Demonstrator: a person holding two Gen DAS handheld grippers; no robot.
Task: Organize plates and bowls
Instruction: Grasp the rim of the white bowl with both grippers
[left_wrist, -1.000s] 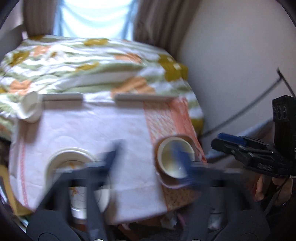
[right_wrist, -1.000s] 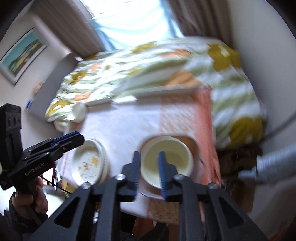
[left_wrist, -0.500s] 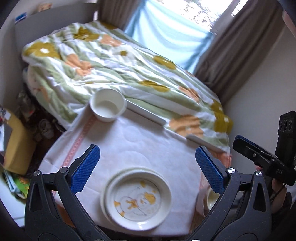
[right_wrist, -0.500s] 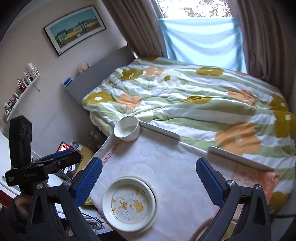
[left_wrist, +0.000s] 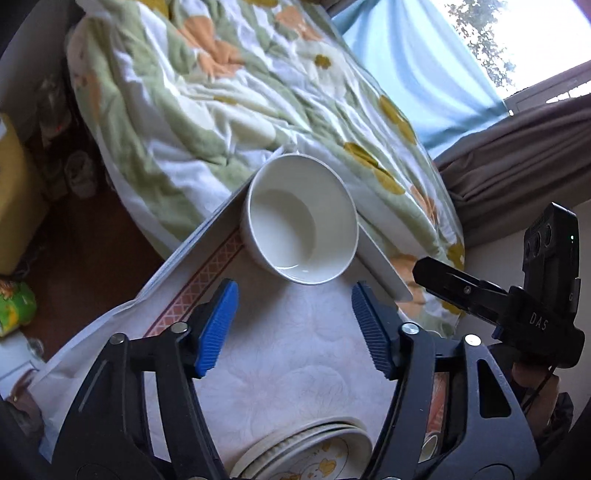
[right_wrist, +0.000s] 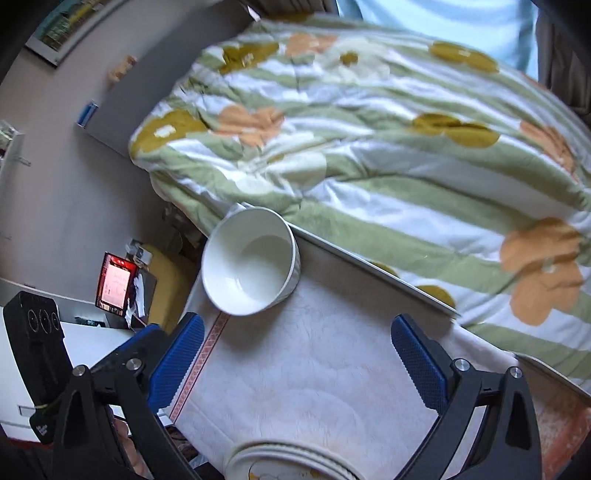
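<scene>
A white bowl (left_wrist: 299, 221) stands upright at the far corner of the cloth-covered table (left_wrist: 295, 369), against the bed. My left gripper (left_wrist: 293, 325) hovers just short of it. Its jaws are closing, with only cloth between the blue pads (left_wrist: 218, 328). My right gripper (right_wrist: 297, 365) is open wide over the white cloth (right_wrist: 295, 350), with the same bowl (right_wrist: 251, 262) ahead and to its left. A stack of printed plates (left_wrist: 306, 454) (right_wrist: 291, 461) lies at the near edge beneath both grippers. In the left wrist view the right gripper (left_wrist: 436, 273) shows side-on at the right.
A bed with a green and orange floral quilt (right_wrist: 369, 147) runs along the table's far side. A cream bowl (left_wrist: 430, 446) peeks out low on the right. A yellow box (left_wrist: 14, 192) and clutter sit on the floor to the left, and a white desk (right_wrist: 85, 339) stands beside the table.
Both grippers swung from the right end of the table to its left corner and sank toward the white bowl. The right jaws spread wide early on. The left jaws have narrowed since.
</scene>
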